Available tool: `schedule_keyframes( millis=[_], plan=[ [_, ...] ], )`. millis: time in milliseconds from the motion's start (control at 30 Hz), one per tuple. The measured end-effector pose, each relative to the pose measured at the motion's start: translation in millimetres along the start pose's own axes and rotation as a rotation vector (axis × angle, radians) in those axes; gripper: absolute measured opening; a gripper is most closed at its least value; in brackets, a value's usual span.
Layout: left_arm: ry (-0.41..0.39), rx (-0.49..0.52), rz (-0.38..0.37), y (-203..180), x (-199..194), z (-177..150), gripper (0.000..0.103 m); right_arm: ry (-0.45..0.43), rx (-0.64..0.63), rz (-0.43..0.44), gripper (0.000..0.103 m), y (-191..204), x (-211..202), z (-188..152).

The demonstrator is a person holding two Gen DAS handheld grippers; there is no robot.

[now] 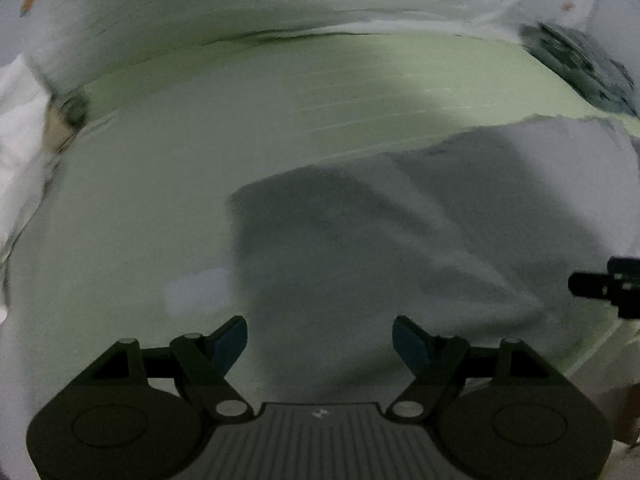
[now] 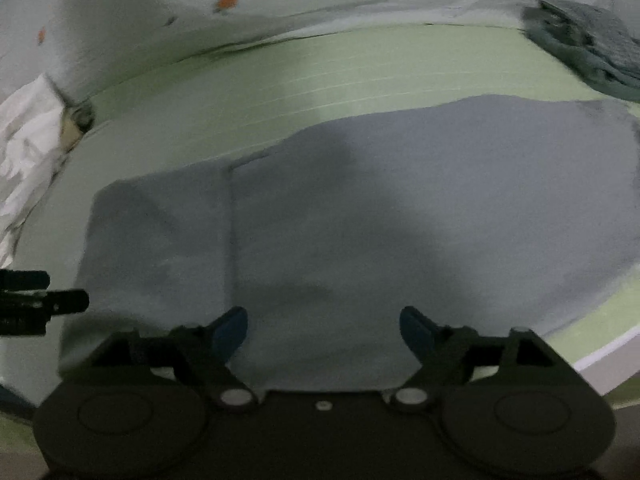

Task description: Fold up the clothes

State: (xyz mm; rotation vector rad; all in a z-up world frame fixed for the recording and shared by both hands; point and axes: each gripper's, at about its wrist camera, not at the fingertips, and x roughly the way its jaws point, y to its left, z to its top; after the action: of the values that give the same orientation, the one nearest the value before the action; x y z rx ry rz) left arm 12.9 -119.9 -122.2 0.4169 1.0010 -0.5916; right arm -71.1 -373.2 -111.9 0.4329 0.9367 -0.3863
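Grey cloth [image 2: 360, 216] lies spread flat on the pale green sheet [image 2: 248, 92], right in front of you. Your right gripper [image 2: 323, 330] hangs just above its near edge, jaws spread wide and holding nothing. Your left gripper [image 1: 319, 340] is likewise agape and empty, over the cloth's left part. A darker bundle [image 2: 592, 48] sits at the far right, white crumpled fabric [image 2: 28, 148] at the far left. Both views are blurred.
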Motion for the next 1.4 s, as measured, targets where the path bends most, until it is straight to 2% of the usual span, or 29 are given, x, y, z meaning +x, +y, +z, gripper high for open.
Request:
schedule_keyframes(
  millis=[167,300,433,667,733,900,1033,1267,1300,1333,1367,1400],
  plan=[
    [0.054,-0.001,0.001,-40.6,22.2,10.5,0.081,-0.014,0.086,-0.065,0.096,-66.9,-4.5,5.7],
    [0.104,0.007,0.03,-68.8,37.5,15.8,0.081,-0.02,0.085,-0.148,0.098,-119.4,1.5,8.3],
    [0.132,0.013,0.103,-87.4,45.7,19.7,0.082,-0.034,0.091,-0.224,0.099,-168.2,5.8,10.8],
    [0.17,-0.043,0.21,-91.2,55.6,28.7,0.102,-0.106,0.164,-0.277,0.102,-246.1,8.2,18.7],
    [0.174,-0.073,0.223,-90.6,58.9,29.4,0.103,-0.131,0.177,-0.287,0.103,-265.2,10.3,25.4],
    [0.172,-0.17,0.204,-84.9,63.9,30.8,0.103,-0.199,0.232,-0.291,0.103,-304.9,17.2,46.6],
    [0.202,-0.217,0.19,-82.8,68.1,35.2,0.103,-0.237,0.262,-0.288,0.103,-331.6,26.3,68.8],
    [0.232,-0.291,0.146,-72.5,71.0,35.8,0.103,-0.237,0.288,-0.314,0.102,-337.0,42.8,98.9],
    [0.233,-0.303,0.144,-70.2,70.8,34.2,0.103,-0.23,0.281,-0.315,0.093,-336.4,43.3,102.3],
    [0.235,-0.315,0.141,-67.8,70.7,32.7,0.103,-0.23,0.271,-0.316,0.074,-335.0,42.3,104.5],
    [0.236,-0.326,0.14,-65.7,70.4,31.3,0.103,-0.232,0.266,-0.304,0.062,-334.8,41.2,106.3],
    [0.231,-0.33,0.141,-65.9,70.1,30.4,0.103,-0.237,0.268,-0.276,0.042,-336.3,39.8,107.7]
  ],
)
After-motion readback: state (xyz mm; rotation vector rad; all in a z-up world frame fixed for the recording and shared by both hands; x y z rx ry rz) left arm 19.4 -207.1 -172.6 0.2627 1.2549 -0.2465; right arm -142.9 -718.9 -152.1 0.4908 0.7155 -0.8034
